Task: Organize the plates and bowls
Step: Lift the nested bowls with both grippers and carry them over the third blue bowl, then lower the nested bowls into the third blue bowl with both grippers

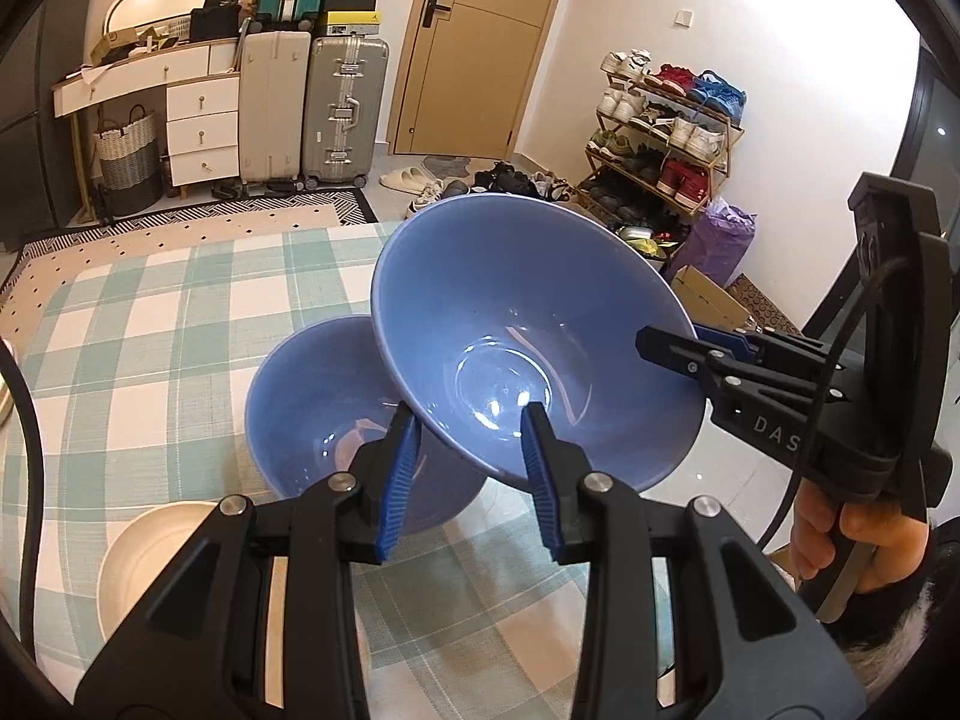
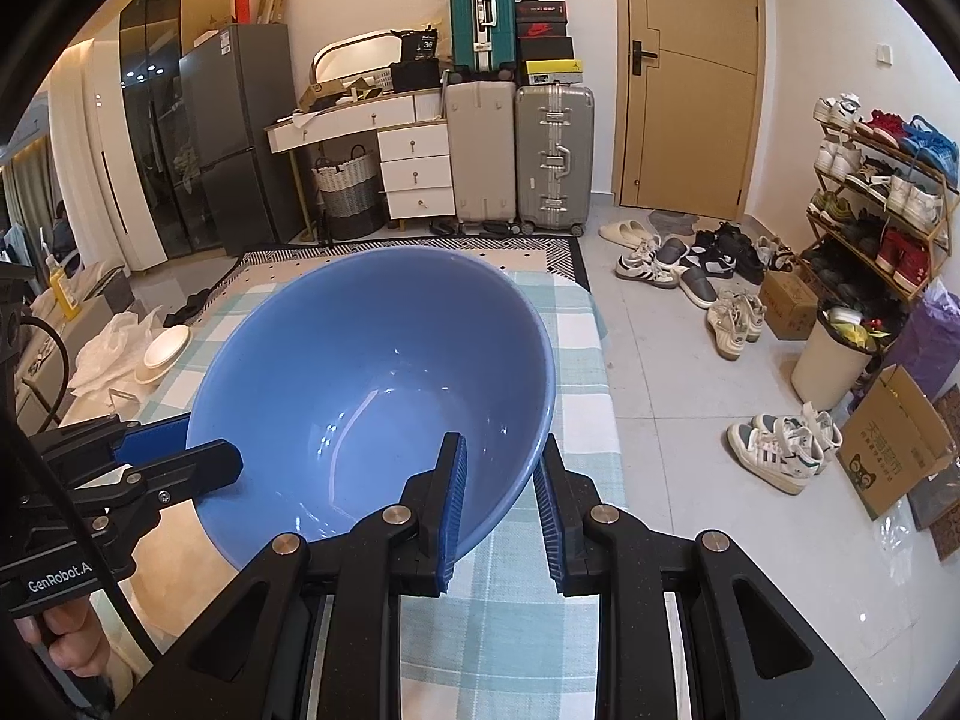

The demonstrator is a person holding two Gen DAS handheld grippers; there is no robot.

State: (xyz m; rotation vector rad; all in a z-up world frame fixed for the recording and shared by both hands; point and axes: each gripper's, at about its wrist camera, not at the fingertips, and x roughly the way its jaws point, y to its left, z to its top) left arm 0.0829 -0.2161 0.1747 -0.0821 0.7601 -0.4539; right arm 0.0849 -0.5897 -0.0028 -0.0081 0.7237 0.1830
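A large blue bowl [image 1: 528, 330] hangs tilted above the checked tablecloth [image 1: 150, 324], its lower edge over a second blue bowl [image 1: 312, 408] that rests on the table. My left gripper [image 1: 468, 468] straddles the tilted bowl's near rim, jaws set wide, pads not clearly touching. My right gripper [image 1: 708, 348] comes in from the right and clamps the bowl's right rim. In the right wrist view the same bowl [image 2: 372, 384] has its rim between the right gripper's [image 2: 498, 504] pads, and the left gripper [image 2: 180, 450] straddles its left rim.
A cream plate [image 1: 150, 564] lies on the table at the near left. More white dishes [image 2: 165, 348] and crumpled plastic sit off the table's left side. The table's right edge [image 2: 606, 408] drops to a tiled floor with shoes, a bin and boxes.
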